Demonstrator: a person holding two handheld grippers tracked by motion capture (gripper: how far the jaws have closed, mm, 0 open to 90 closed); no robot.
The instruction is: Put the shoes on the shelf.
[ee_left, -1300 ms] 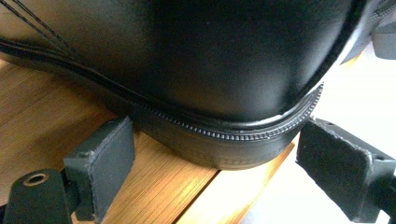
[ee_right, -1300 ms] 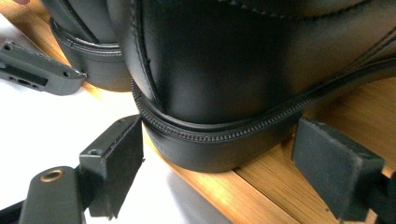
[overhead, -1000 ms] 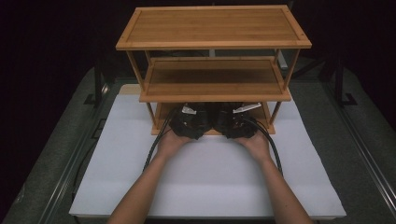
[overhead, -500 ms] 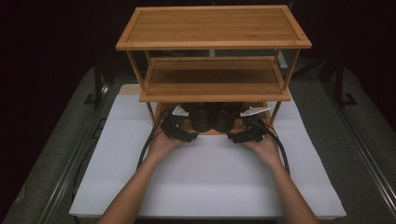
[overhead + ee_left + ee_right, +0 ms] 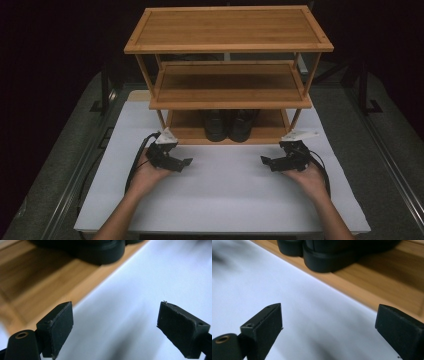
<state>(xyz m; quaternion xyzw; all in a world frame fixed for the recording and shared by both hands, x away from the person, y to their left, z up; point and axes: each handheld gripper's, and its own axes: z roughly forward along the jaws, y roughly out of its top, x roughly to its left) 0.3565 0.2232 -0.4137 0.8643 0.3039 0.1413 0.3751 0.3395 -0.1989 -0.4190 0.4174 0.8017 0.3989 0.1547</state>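
Since the earlier frames both hands have drawn back out of the bamboo shoe rack (image 5: 227,50) and spread apart, leaving the pair of black shoes (image 5: 227,125) alone on its bottom shelf. The left gripper (image 5: 181,163) now lies over the white board in front of the rack's left front leg, jaws spread wide with nothing between them; the left gripper view shows its two pads well apart over blurred white. The right gripper (image 5: 267,162) sits in front of the rack's right front leg, equally released, its jaws gaping and empty. The two grippers point inward toward each other.

The rack has three tiers. The top and middle shelves are bare wood. On the bottom shelf the two shoes stand side by side at the middle, toes toward the person, touching or nearly so. In the right gripper view a thick black sole (image 5: 342,257) rests near the shelf's front lip.

The rack stands at the far edge of a white board (image 5: 225,200), which lies on a grey table (image 5: 60,165). Beyond the rack the room is dark.
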